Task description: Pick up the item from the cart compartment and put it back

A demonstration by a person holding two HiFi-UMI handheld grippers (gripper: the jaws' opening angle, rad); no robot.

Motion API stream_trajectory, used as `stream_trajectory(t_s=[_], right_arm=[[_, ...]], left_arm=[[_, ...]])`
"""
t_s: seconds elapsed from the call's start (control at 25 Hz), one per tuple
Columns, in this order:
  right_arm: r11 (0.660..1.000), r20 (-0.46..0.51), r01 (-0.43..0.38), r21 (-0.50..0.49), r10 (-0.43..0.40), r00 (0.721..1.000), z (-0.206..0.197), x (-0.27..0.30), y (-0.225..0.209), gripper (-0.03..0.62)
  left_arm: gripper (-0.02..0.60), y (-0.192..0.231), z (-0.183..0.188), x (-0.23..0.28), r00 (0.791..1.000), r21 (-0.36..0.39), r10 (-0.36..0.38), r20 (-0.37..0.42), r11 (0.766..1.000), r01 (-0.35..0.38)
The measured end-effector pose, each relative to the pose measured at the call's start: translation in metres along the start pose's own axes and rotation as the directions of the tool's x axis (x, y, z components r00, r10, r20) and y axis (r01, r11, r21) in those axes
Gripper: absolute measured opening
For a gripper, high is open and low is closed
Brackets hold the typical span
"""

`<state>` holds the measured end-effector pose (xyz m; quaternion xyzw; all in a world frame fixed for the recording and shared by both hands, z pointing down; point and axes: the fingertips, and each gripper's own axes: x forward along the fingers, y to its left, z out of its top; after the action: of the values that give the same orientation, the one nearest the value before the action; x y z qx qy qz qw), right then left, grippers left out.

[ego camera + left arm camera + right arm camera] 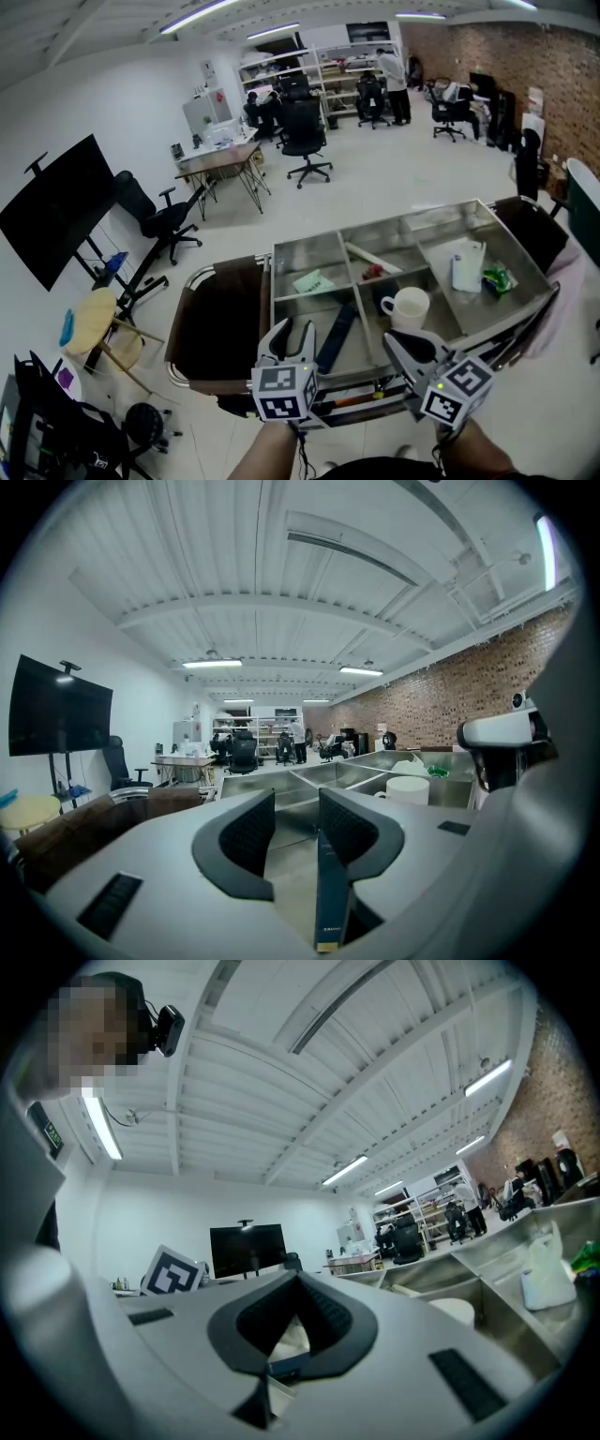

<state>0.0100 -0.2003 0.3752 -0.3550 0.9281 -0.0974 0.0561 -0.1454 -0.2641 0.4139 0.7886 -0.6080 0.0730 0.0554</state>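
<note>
Upper left of the head view: flat black screen (56, 211) on a stand, white walls, and a glossy pale floor (403, 169) running back to desks and shelving.

Lower centre: cart (305, 255) with a brushed steel tray, dull sheen, split into rectangular compartments.

Left gripper (292, 336) is over the near-middle compartment. Its jaws stand wide apart and the ribbed black pads (248, 832) clamp nothing.

Slim dark box (336, 337) (long, flat, matte) lies in that same compartment, just right of the jaws. In the left gripper view the box (328, 892) runs along the right-hand jaw's inner edge. I cannot tell whether they touch.

Next compartment to the right: white mug (405, 307), smooth and cylindrical, handle to the left.

Right gripper (405, 342) is low in frame, near the mug. Its tips meet, closed on nothing.

Upper right: rough red brick wall (553, 66).
</note>
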Motion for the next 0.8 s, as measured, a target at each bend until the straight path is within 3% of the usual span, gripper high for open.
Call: stream_trajectory(t_s=[0.48,0.52,0.56,0.8], right_arm=[[1.0,0.002,0.002,0.002,-0.002,1.0,0.0,0.001,0.0,0.025],[1.0,0.002,0.002,0.002,-0.002,1.0,0.0,0.001,0.0,0.025],[1.0,0.002,0.001,0.003,-0.001,1.0,0.0,0.0,0.0,0.025],[1.0,0.003,0.0,0.006,0.0,1.0,-0.001,0.0,0.0,0.025]], left_arm=[[0.142,0.005,0.003,-0.001,1.0,-0.023,0.01,0.017,1.0,-0.01],[0.048,0.007,0.005,-0.003,0.999,-0.03,0.02,0.031,0.999,-0.019],[0.0,0.008,0.006,-0.005,0.999,-0.035,0.028,0.044,0.999,-0.027],[0.0,0.008,0.017,-0.014,0.995,-0.031,0.042,0.091,0.999,-0.039]])
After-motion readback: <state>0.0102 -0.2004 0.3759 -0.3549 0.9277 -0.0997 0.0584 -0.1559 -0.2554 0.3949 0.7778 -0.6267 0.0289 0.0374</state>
